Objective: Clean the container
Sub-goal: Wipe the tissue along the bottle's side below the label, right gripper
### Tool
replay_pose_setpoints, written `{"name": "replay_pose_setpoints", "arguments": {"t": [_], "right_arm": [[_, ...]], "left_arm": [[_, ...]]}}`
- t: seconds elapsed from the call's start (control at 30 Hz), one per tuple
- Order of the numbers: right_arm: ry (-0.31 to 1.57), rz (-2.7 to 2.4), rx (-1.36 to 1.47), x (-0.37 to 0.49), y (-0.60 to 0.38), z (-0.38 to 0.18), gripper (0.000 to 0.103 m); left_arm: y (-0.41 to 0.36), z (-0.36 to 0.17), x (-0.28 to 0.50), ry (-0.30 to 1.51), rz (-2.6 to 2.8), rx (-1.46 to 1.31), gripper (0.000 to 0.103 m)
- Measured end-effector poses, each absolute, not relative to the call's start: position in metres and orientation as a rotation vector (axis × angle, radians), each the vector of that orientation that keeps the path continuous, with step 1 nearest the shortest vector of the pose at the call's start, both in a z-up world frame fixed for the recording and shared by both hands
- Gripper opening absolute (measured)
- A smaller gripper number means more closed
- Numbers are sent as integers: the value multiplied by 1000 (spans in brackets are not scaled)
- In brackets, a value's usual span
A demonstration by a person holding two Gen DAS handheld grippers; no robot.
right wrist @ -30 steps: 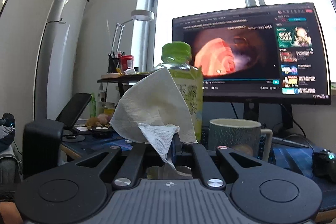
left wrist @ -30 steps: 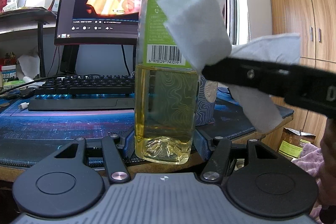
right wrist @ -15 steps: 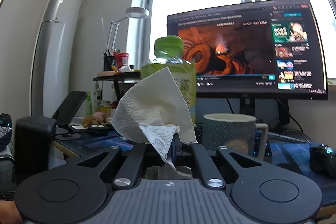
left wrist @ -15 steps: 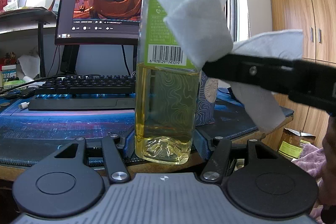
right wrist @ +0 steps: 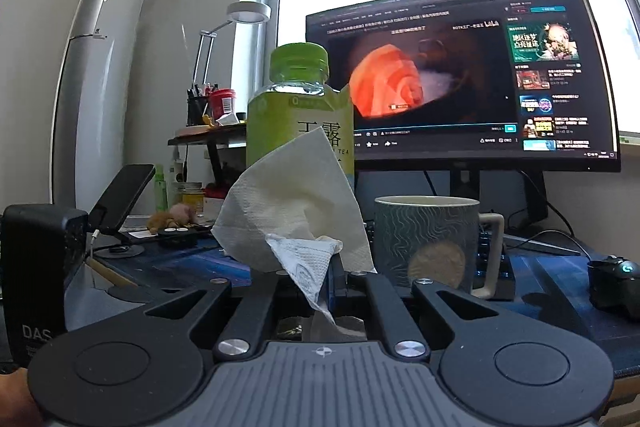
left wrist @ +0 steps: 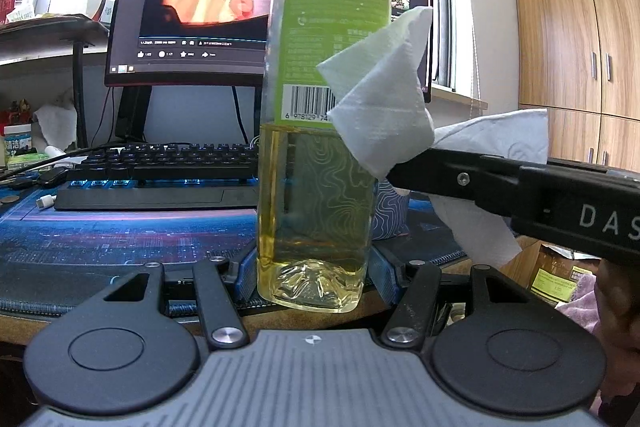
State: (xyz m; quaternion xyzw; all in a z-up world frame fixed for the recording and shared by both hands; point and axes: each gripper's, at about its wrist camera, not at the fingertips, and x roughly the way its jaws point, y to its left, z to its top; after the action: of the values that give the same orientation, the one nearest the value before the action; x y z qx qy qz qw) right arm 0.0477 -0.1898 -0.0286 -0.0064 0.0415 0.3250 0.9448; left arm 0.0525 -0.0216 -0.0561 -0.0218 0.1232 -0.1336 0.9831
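Note:
A clear bottle [left wrist: 320,131] with a green cap, a green label and yellow tea stands upright at the desk's front edge. My left gripper [left wrist: 314,277] is shut on its base, a blue pad on each side. From the right, my right gripper [left wrist: 404,175] is shut on a white tissue [left wrist: 380,99]. The tissue lies against the bottle's right side, over the barcode and the label's lower edge. In the right wrist view the tissue [right wrist: 296,211] rises from between the shut fingers of the right gripper [right wrist: 320,279] and hides the lower part of the bottle [right wrist: 300,115].
A patterned mug [right wrist: 428,243] stands just right of the bottle. Behind are a keyboard [left wrist: 160,163], a lit monitor [left wrist: 192,3] and a blue desk mat [left wrist: 100,231]. A mouse [right wrist: 616,279] lies far right, a phone stand [right wrist: 120,199] on the left. Wooden wardrobe doors [left wrist: 580,27] stand to the right.
The right gripper and its tissue have slid down the bottle's side, from the upper label to the barcode. The bottle and the left gripper have not moved.

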Motion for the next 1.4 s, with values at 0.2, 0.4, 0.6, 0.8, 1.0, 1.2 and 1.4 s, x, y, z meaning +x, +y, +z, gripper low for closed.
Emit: {"name": "replay_pose_setpoints", "arguments": {"t": [0.2,0.4,0.6,0.8,1.0,1.2,1.4], "right_arm": [[56,670,-40,38,-185,-21,6],[39,695,-34,35,-183,-19,6],[78,662,-24,44,-189,-27,6],[61,667,-39,38,-185,-22,6],[34,695,-41,32,-184,-17,6],[59,680,-29,40,-188,-22,6],[74,670,-29,43,-188,-25,6]], "left_arm": [[-21,-56,53,248,-270,-46,61],[-20,-56,53,248,-270,-47,61],[-20,-57,53,247,-268,-45,61],[-21,-56,54,249,-269,-43,61],[-21,-56,55,250,-269,-42,61],[-21,-56,55,252,-268,-41,61],[-22,-56,56,252,-268,-40,61]]}}
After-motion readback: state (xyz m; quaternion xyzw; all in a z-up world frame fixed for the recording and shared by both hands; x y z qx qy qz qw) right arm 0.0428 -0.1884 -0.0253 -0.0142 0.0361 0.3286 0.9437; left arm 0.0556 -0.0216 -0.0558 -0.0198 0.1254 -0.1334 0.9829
